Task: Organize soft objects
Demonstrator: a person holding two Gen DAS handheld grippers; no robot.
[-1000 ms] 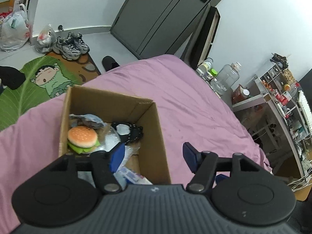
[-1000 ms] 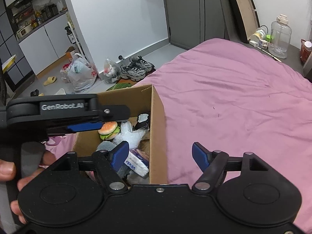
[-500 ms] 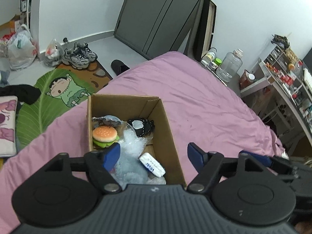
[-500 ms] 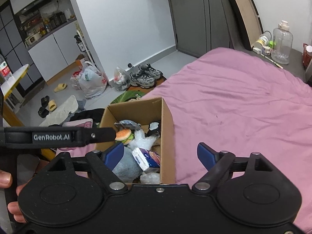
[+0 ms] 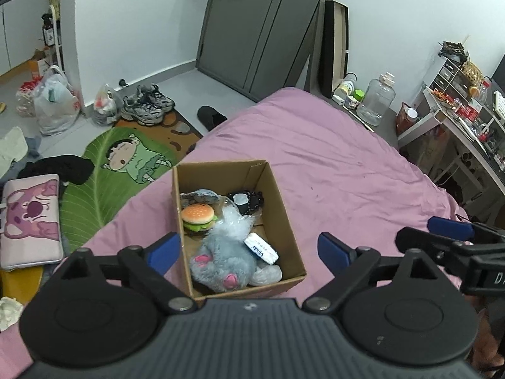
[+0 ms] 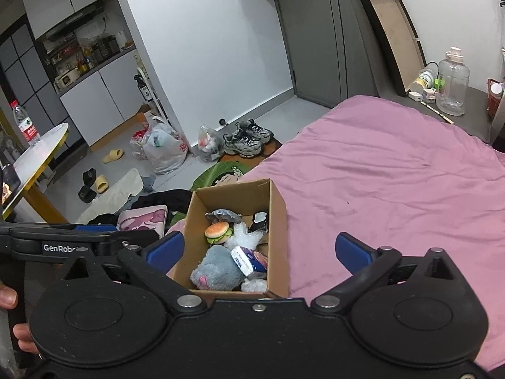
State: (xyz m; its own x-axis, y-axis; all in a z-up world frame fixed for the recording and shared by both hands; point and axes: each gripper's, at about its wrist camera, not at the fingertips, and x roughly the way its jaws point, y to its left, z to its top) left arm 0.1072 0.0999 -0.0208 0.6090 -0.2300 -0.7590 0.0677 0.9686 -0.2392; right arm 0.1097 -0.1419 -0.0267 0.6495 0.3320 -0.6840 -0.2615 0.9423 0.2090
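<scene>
Left gripper jaws wide apart, holding nothing, above the near end of the cardboard box. Box sits on the pink bed, near its left edge. Inside, left to right: burger toy by the left wall with a grey crinkled item just beyond it; grey plush at the near end, pink paws up; clear plastic bag mid-box; white tissue pack touching the plush on its right; black-and-white item at the far right corner. Right gripper jaws also wide apart and empty, over the same box. Floor left of the bed: cartoon leaf rug, sneakers.
</scene>
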